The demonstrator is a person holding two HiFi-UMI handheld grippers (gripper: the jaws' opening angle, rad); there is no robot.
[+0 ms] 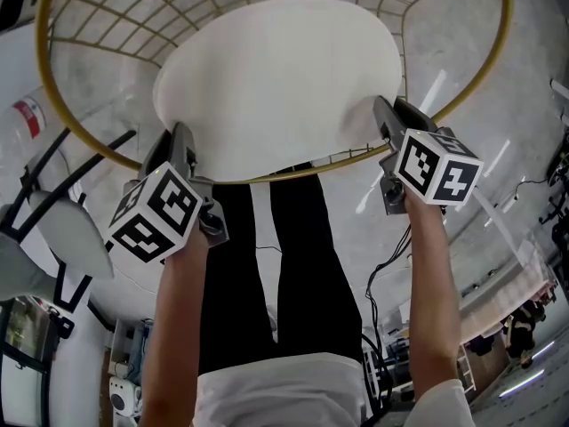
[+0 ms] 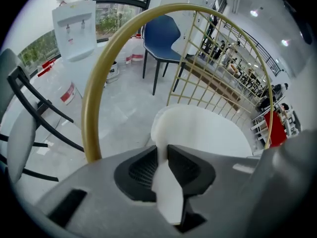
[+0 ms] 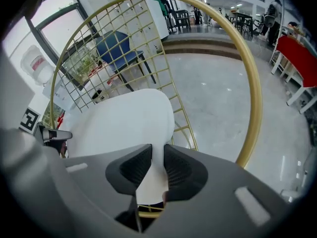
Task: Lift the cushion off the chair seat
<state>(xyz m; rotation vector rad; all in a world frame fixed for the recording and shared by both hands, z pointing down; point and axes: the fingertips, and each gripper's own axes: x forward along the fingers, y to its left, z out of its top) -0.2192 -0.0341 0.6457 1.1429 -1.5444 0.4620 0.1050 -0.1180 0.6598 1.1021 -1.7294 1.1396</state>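
Note:
A round white cushion (image 1: 277,83) lies in the gold wire chair (image 1: 84,123). In the head view my left gripper (image 1: 185,152) clamps the cushion's near left edge and my right gripper (image 1: 388,121) clamps its near right edge. In the left gripper view the cushion (image 2: 208,130) has its rim squeezed between the dark pads (image 2: 143,170). The right gripper view shows the same: the cushion (image 3: 124,120) is pinched thin between the pads (image 3: 178,167). Both grippers are shut on the cushion.
The chair's gold hoop rim (image 2: 99,83) and wire grid back (image 3: 119,29) ring the cushion. A blue chair (image 2: 166,36) and a water dispenser (image 2: 74,24) stand beyond. Black chair legs (image 1: 40,185) are at the left. The person's legs (image 1: 284,265) are below the seat.

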